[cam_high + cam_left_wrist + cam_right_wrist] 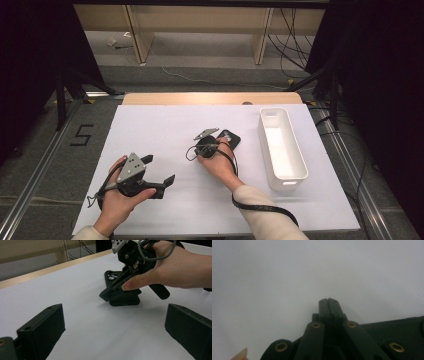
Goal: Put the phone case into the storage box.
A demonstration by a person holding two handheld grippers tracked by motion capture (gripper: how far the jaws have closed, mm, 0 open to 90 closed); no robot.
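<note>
Your right hand (216,161) reaches forward and tips the right gripper (329,305) down, jaws pressed together, holding nothing, tips beside the black phone case (122,297). Your left gripper (160,171) rests wide open, empty, on the counter (165,130).

one black phone case (231,138), one white bin (281,148), two grippers (159,176)

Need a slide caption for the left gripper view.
Open left gripper faces the right gripper, its shut jaws down at a black phone case.
</note>
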